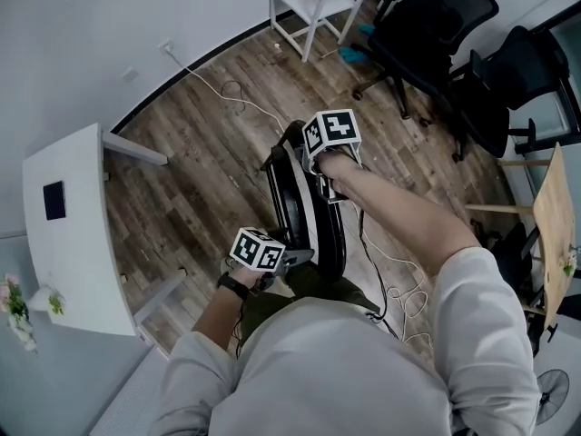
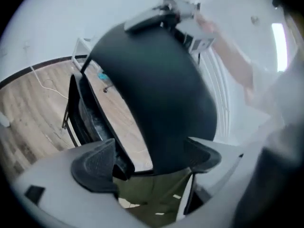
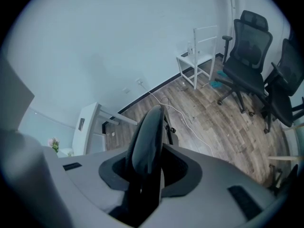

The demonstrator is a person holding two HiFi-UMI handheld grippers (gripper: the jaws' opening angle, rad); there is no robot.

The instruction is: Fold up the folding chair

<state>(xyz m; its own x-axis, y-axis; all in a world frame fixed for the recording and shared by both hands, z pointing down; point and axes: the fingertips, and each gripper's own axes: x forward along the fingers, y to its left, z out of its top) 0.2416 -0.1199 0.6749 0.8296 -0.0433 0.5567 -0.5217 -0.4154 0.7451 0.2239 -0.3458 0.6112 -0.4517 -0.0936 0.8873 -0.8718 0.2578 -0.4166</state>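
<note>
Two grippers squeezed one chair (image 1: 295,214): left gripper (image 1: 292,260) low, right gripper (image 1: 320,173) up top, both tipped down.

One folding chair (image 1: 304,203) in the middle, just the one. Two grippers: left gripper (image 2: 152,161), right gripper (image 3: 148,167). Two marker cubes, one (image 1: 257,250) near the folding chair's close end, one (image 1: 331,134) at its far end. Beyond the folding chair to the right, two black office chairs: one (image 1: 427,25), two (image 1: 508,89). One white chair (image 1: 313,7) straight beyond it. Left of the folding chair, one white table (image 1: 82,262). Far right of it, one wooden table (image 1: 554,216). One bunch of flowers (image 1: 14,307), far left.
</note>
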